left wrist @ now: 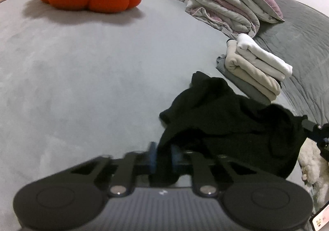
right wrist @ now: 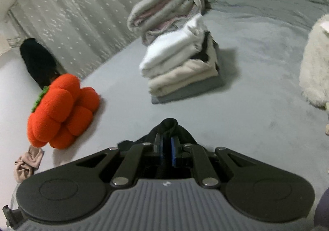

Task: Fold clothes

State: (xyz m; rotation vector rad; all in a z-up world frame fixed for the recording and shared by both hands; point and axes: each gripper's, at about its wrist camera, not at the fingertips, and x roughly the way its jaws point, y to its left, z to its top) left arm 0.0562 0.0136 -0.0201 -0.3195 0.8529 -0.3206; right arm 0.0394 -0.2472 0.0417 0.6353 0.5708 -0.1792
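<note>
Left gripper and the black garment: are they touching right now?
Touching. The left wrist view shows the black garment pinched between the blue pads of the left gripper, with cloth running down between the closed fingers.

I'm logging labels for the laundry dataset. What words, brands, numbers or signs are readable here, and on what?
No readable text anywhere.
Small white logo on the left gripper body: a mark, not letters.
Same logo on the right gripper body.
White card at the frame's corner: coloured print, too blurred to read.

Crumpled black garment [left wrist: 230, 120], claw-pinched
</note>
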